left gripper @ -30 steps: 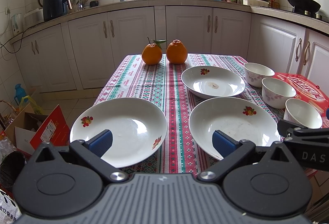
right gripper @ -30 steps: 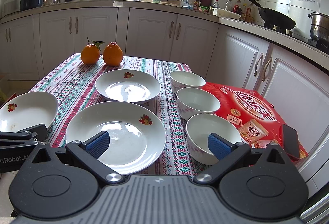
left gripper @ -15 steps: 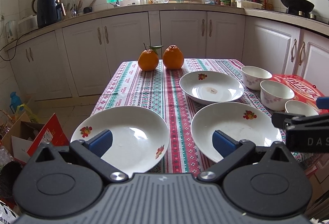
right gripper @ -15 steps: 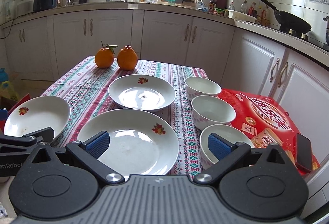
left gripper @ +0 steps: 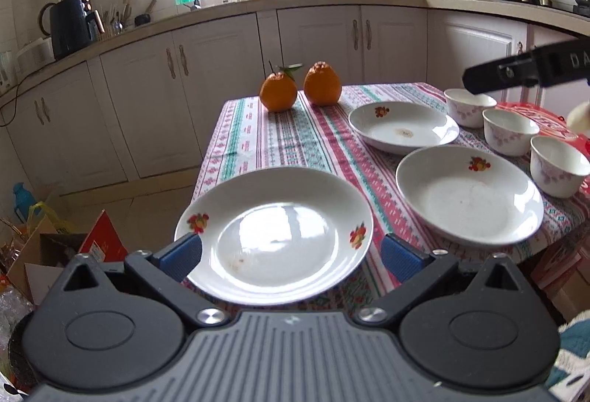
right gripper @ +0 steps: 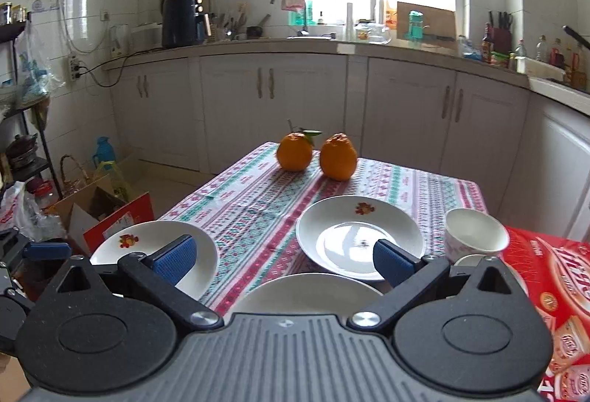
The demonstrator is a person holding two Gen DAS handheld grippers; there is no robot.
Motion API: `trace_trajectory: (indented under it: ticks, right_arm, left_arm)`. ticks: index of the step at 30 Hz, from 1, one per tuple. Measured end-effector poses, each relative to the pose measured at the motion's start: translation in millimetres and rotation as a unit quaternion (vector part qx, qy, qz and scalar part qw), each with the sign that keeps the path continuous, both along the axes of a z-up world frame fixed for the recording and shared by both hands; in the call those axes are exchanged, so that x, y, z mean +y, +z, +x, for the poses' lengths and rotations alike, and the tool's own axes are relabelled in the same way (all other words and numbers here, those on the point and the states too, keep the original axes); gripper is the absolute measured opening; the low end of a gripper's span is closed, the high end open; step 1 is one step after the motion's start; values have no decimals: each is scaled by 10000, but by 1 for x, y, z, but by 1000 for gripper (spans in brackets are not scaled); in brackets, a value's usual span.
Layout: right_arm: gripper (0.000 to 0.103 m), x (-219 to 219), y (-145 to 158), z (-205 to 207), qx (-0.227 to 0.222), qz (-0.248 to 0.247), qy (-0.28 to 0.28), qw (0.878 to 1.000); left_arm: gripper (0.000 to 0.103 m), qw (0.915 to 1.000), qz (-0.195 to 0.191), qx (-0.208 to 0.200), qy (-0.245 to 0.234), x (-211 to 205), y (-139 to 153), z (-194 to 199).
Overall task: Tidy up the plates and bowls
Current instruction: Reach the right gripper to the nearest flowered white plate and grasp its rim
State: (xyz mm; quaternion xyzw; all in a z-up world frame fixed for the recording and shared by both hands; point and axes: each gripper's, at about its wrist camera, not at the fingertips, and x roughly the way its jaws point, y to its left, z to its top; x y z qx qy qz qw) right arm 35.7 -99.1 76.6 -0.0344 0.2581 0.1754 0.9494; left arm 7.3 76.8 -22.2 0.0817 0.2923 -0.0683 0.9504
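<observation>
Three white flower-print plates lie on the striped tablecloth (left gripper: 280, 144). The near-left plate (left gripper: 274, 236) sits at the table's corner, framed by my open left gripper (left gripper: 291, 252), which does not touch it. A second plate (left gripper: 468, 195) is to its right and a third plate (left gripper: 403, 125) behind that. Three small bowls (left gripper: 510, 129) line the right side. My right gripper (right gripper: 284, 258) is open and empty, held high over the near plate (right gripper: 306, 295), with the far plate (right gripper: 359, 236) and one bowl (right gripper: 475, 234) ahead.
Two oranges (left gripper: 300, 88) stand at the table's far end. A red snack box (right gripper: 553, 276) lies at the right edge beside the bowls. Cardboard boxes and bags (left gripper: 55, 247) crowd the floor left of the table. Kitchen cabinets (right gripper: 265, 107) run behind.
The left gripper has shifted left and now centres on the near-left plate. The right gripper has risen and turned left, so the near bowls have dropped out of its view.
</observation>
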Motion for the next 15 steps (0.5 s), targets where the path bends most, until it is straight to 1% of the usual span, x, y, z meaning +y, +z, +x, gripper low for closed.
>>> trace_trajectory:
  ticks: [3, 7, 10, 15]
  right_arm:
    - [103, 13, -9, 11, 270, 91, 282, 9992]
    - [103, 26, -23, 25, 667, 191, 505, 9963]
    - [103, 35, -32, 37, 861, 110, 578, 9945]
    - [103, 44, -41, 57, 1071, 41, 652, 9921]
  left_arm:
    - [102, 9996, 4, 282, 23, 12, -17, 1]
    - [102, 9983, -170, 548, 29, 26, -31, 9]
    - [102, 9975, -224, 667, -59, 33, -40, 17]
    - [102, 9966, -205, 772, -209, 39, -49, 30]
